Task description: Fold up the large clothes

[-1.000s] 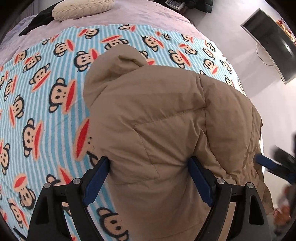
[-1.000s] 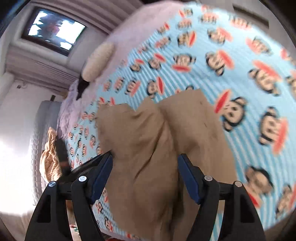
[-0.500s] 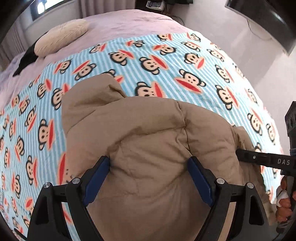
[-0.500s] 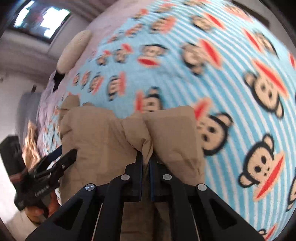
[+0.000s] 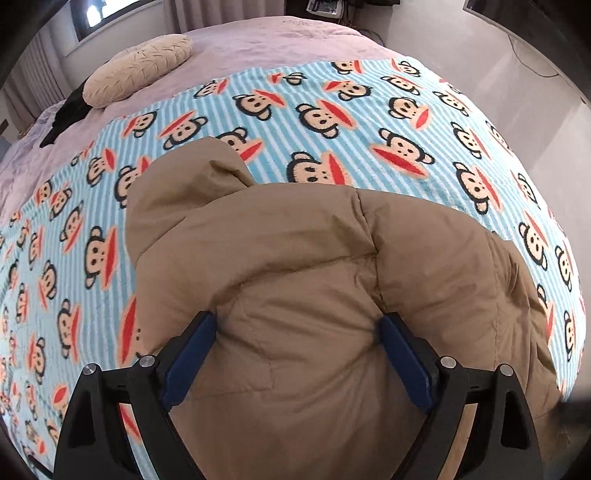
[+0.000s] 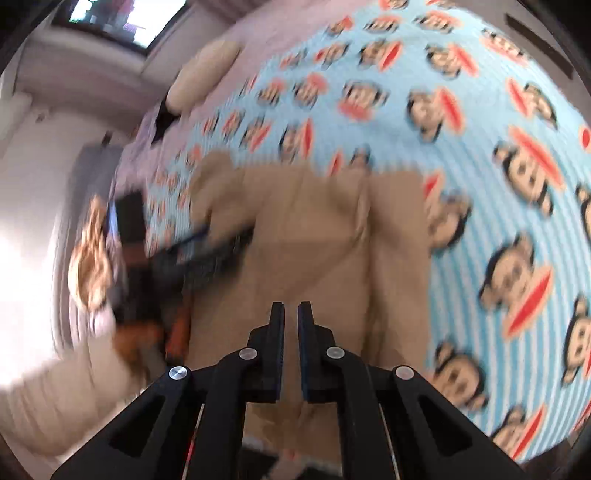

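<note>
A tan puffer jacket (image 5: 295, 295) lies folded on the bed's monkey-print blanket (image 5: 332, 110), hood end toward the pillow. My left gripper (image 5: 295, 332) is open, its blue-padded fingers (image 5: 192, 347) straddling the jacket's near bulge. In the right wrist view the jacket (image 6: 314, 240) is blurred. My right gripper (image 6: 291, 314) is shut with a thin gap between the jaws, hovering over the jacket; I see no fabric between them. The left gripper (image 6: 207, 236) shows there as a dark blur at the jacket's left side.
A beige round pillow (image 5: 140, 70) and a black item (image 5: 66, 114) lie on the lilac bedsheet (image 5: 277, 40) at the far end. The floor (image 5: 517, 92) is to the right of the bed. A window (image 6: 122, 18) is beyond the bed.
My right gripper closed on the jacket's edge half a second ago, then drew back and now sits higher over it, jaws still shut. My left gripper stayed open over the jacket.
</note>
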